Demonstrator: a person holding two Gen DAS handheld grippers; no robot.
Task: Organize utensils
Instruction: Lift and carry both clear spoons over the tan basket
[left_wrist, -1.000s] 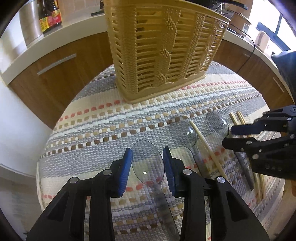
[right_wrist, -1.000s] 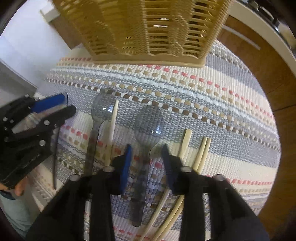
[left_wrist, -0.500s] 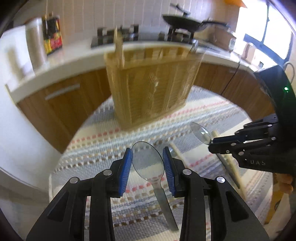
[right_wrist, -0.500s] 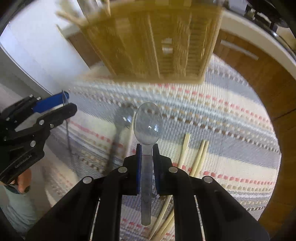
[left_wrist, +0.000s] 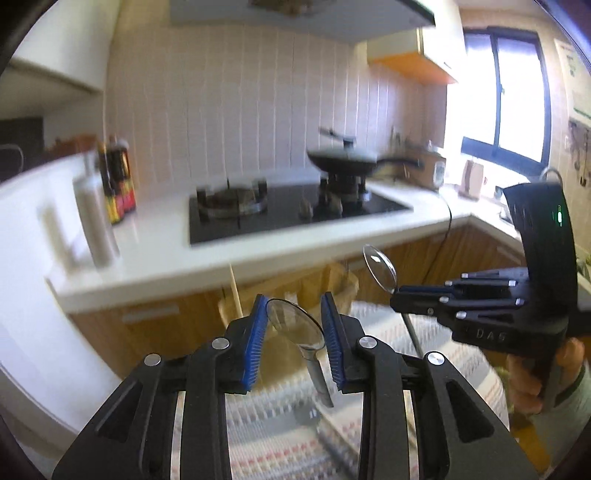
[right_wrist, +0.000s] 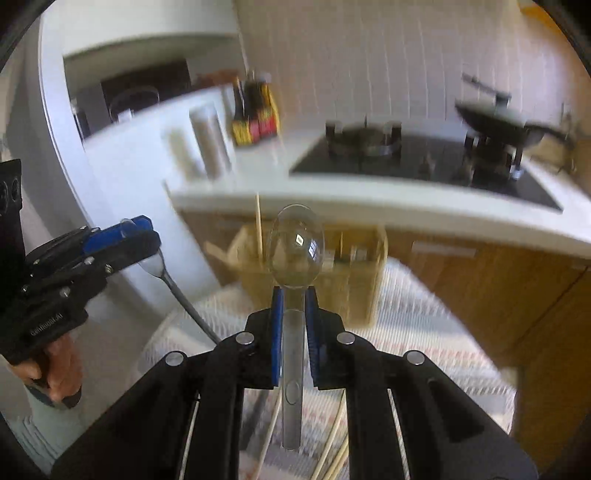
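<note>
Left gripper (left_wrist: 292, 341) closing across bowl of clear spoon (left_wrist: 295, 326), handle hanging down. Right gripper (right_wrist: 293, 334) clenched on neck of second clear spoon (right_wrist: 296, 251), bowl forward (aimed for drop-in). Both spoons aloft above striped mat (right_wrist: 417, 332); wicker basket (right_wrist: 354, 273) ahead, near mat's far edge.

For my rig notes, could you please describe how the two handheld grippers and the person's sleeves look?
Both the left gripper and the right gripper are black plastic linkages with silver rivets and ribbed blue pads. The right one's upright body carries a green light and faint raised lettering. Each hand shows a pale grey-green cuff.
</note>
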